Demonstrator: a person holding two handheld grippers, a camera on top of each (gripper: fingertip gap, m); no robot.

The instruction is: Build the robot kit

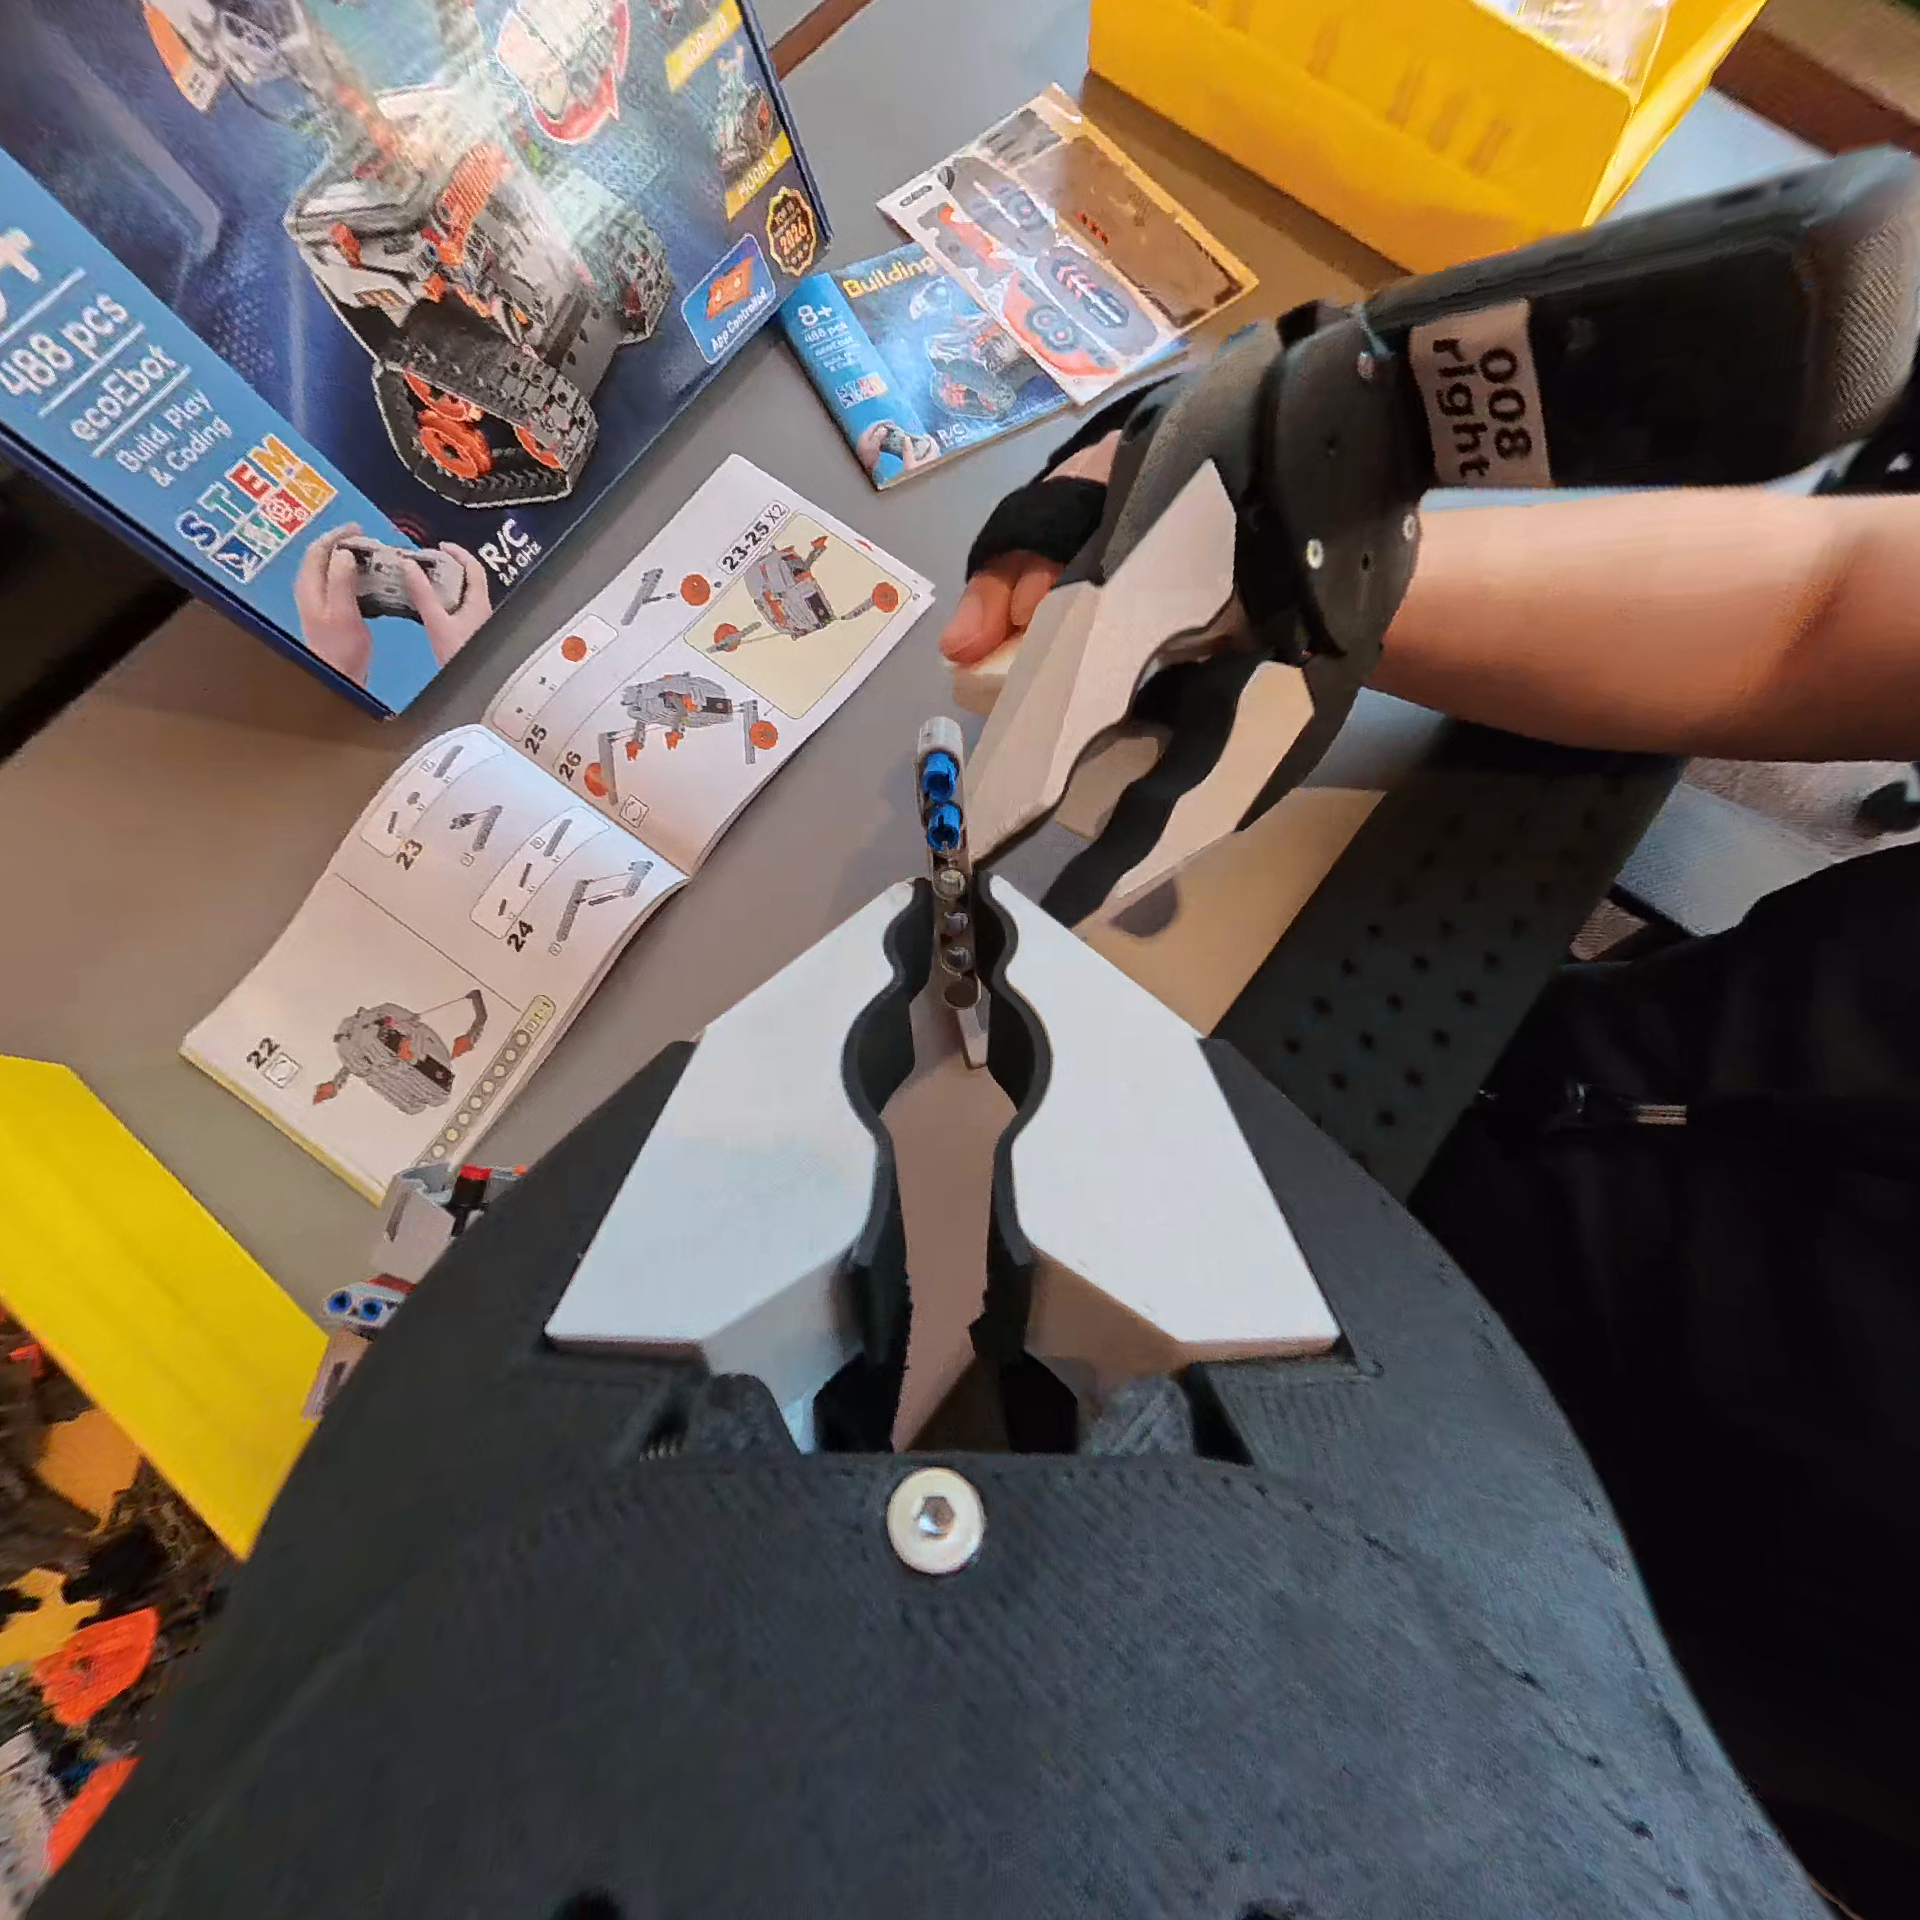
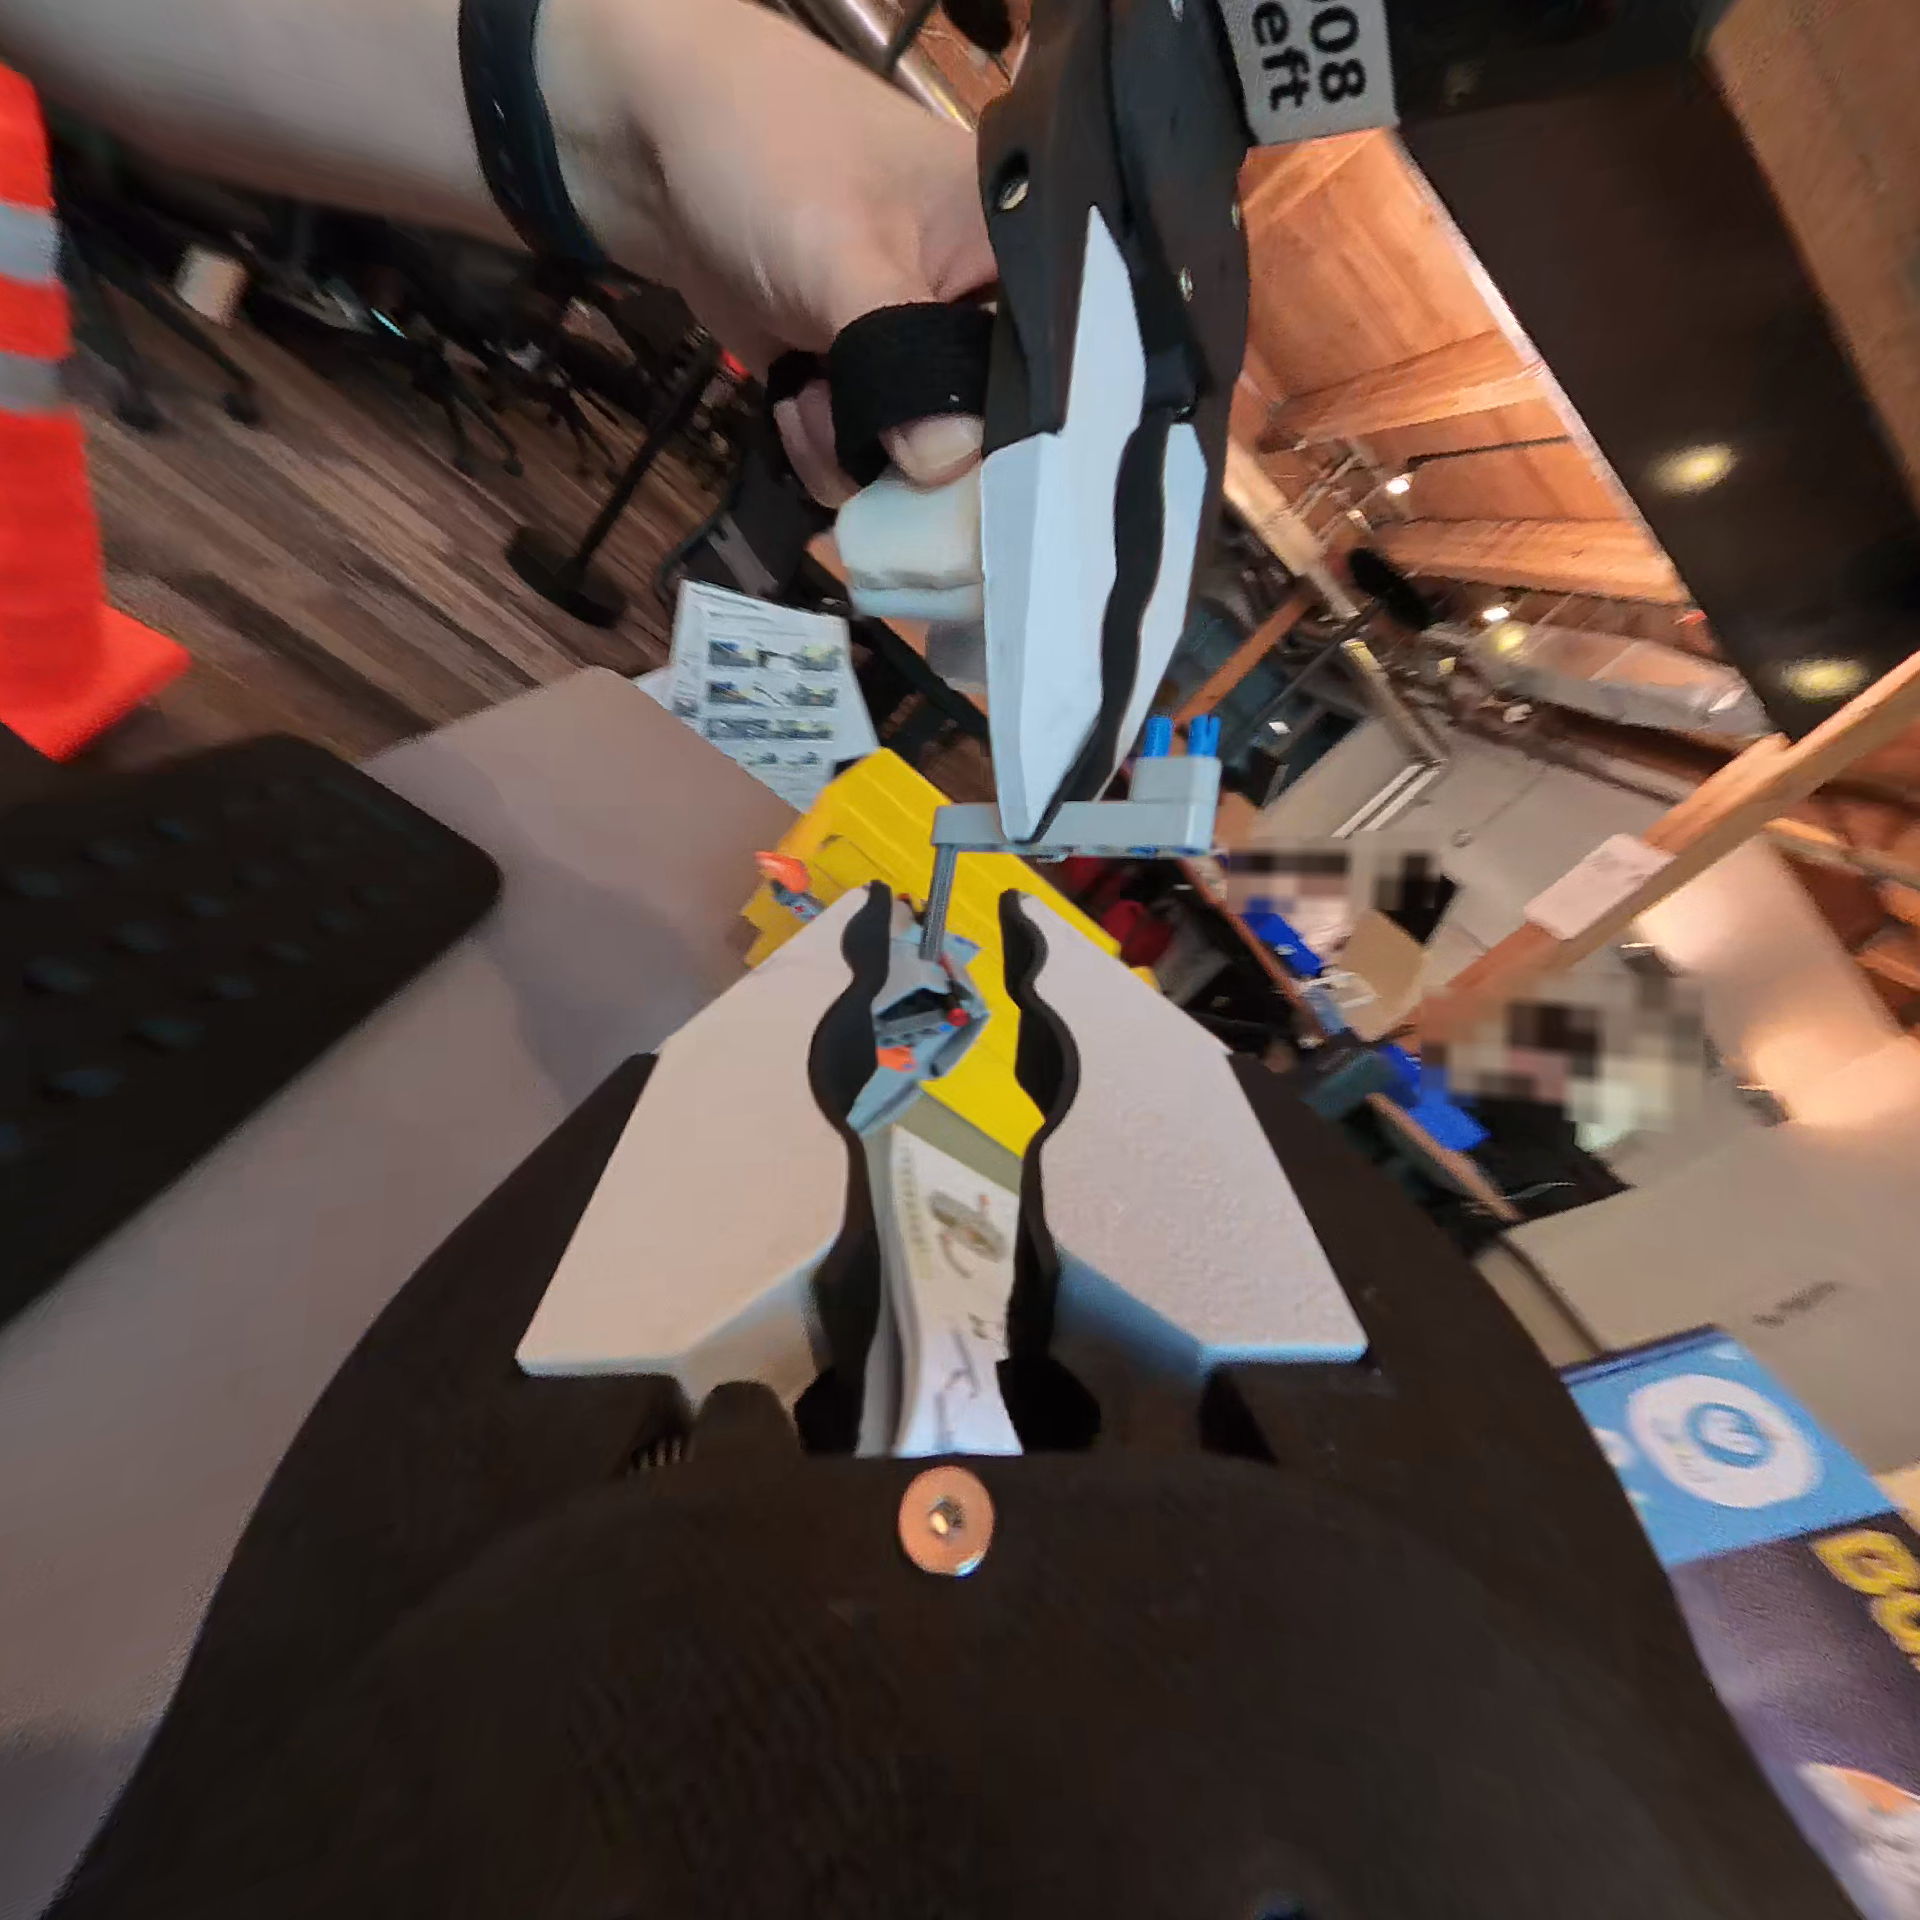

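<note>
Between the pressed-together fingers of the left gripper [image 1: 951, 904] stands a grey beam [image 1: 954, 831] with holes, pinched near its lower end, two blue pins [image 1: 940, 795] at its top. Just beside it, the right gripper [image 2: 940, 914] comes in with its fingers slightly spread around nothing, a small grey and orange assembly [image 2: 920, 1013] showing behind the gap. Beyond, on the grey tabletop [image 1: 187, 831], lie an open instruction booklet [image 1: 561, 810], printed with numbered diagrams, then a lettered blue toy box [image 1: 395, 291], a sticker sheet [image 1: 1070, 239] and a yellow bin [image 1: 1382, 114].
</note>
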